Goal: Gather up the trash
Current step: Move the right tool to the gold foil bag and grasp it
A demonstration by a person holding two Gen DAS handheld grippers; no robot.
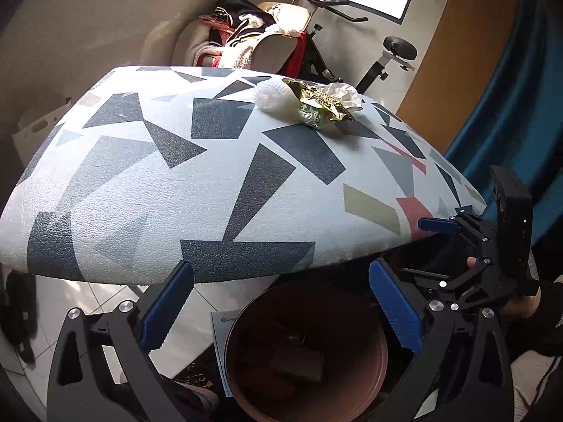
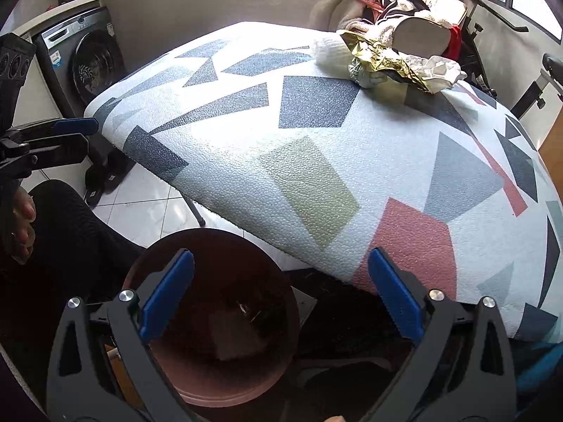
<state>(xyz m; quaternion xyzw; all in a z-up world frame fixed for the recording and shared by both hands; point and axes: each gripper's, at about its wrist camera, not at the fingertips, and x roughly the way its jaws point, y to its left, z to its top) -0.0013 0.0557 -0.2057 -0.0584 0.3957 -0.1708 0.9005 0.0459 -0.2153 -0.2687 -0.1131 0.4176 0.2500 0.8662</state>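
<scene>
Both grippers hang above a round brown bin (image 1: 306,351) on the floor, just off the near edge of a worktop (image 1: 197,183) covered in a white cloth with grey, navy, olive and pink angular patches. The left gripper (image 1: 281,302) has its jaws spread wide with nothing between them, the bin's mouth showing in the gap toward 6 o'clock of the left wrist view; some flat pale scraps lie dimly at the bin's bottom. The right gripper (image 2: 281,299) likewise has its jaws spread wide and empty, over the same bin, which fills 6 o'clock of the right wrist view. In the left view the right gripper appears at 4 o'clock, beside the worktop's edge, held by a hand in a dark sleeve. The trash sits in 1 cluster at the far end of the worktop, at about 1 o'clock in both views and well apart from both grippers: a crumpled gold foil wrapper (image 1: 322,100) lies over a white fluffy ball (image 1: 272,96), with a crumpled white paper (image 1: 343,93) touching it on the right. Behind the worktop a chair heaped with clothes (image 1: 246,35) stands by the wall, and a grey washing machine (image 2: 81,59) shows at 10 o'clock in the right view.
</scene>
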